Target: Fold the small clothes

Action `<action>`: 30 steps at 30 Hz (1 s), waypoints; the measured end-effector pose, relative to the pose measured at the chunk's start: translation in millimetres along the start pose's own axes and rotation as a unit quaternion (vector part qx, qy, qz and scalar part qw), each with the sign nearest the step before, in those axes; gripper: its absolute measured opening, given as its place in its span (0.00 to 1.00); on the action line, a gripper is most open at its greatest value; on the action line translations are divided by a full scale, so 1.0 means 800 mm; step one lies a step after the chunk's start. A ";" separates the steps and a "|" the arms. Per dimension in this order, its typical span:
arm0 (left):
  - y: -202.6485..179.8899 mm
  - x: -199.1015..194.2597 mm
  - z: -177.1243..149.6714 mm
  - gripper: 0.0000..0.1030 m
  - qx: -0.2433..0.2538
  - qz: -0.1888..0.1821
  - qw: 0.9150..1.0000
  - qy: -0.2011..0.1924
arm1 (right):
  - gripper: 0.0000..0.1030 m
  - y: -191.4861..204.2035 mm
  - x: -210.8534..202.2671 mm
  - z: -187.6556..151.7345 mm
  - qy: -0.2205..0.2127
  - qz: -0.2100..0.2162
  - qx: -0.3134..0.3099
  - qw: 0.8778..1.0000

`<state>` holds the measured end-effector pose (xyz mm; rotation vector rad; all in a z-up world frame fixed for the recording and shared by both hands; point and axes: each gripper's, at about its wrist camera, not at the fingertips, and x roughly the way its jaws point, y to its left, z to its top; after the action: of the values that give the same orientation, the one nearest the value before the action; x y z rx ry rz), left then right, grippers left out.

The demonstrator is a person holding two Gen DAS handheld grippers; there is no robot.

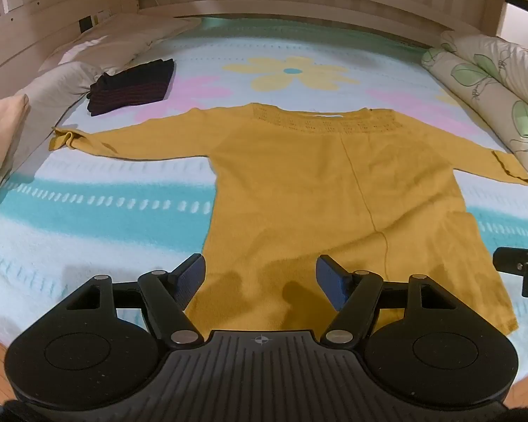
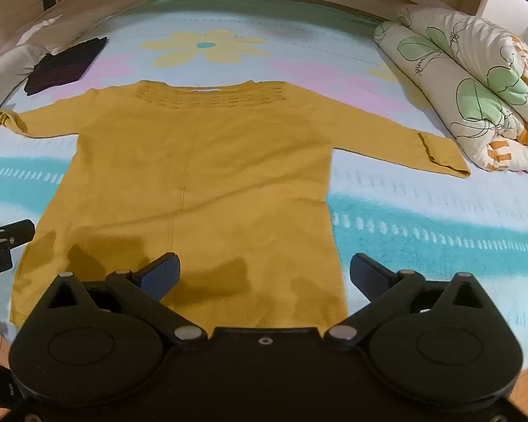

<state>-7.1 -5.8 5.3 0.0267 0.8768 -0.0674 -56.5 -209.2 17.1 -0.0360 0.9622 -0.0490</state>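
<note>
Hovering over the hem end of a mustard-yellow sweater [image 1: 309, 190], both tools hold nothing: the left gripper [image 1: 260, 277] has its jaws spread wide above the lower left part of the hem, and the right gripper [image 2: 264, 274] has its jaws just as wide over the lower right corner. The sweater lies flat on the bed [image 1: 98, 218], neckline away from the cameras, both sleeves stretched out to the sides, the left cuff a little bunched. A dark folded garment [image 1: 132, 86] sits near the pillows [image 1: 52, 84], well apart from the sweater, and a rolled floral duvet [image 2: 468, 81] lies along the right side. By the look of it the spreading is done and the first fold has not begun. Next would likely come pinching a sleeve or side edge and carrying it inward over the body; each jaw must catch the knit cleanly without dragging the blanket beneath
</note>
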 end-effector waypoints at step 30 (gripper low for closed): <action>-0.001 0.003 -0.001 0.66 -0.003 -0.007 1.000 0.014 | 0.99 0.003 0.001 0.000 -0.002 -0.002 -0.003 1.000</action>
<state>-6.2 -6.5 2.8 0.0157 0.9045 -0.0783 -56.1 -206.8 16.5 -0.0436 0.9579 -0.0486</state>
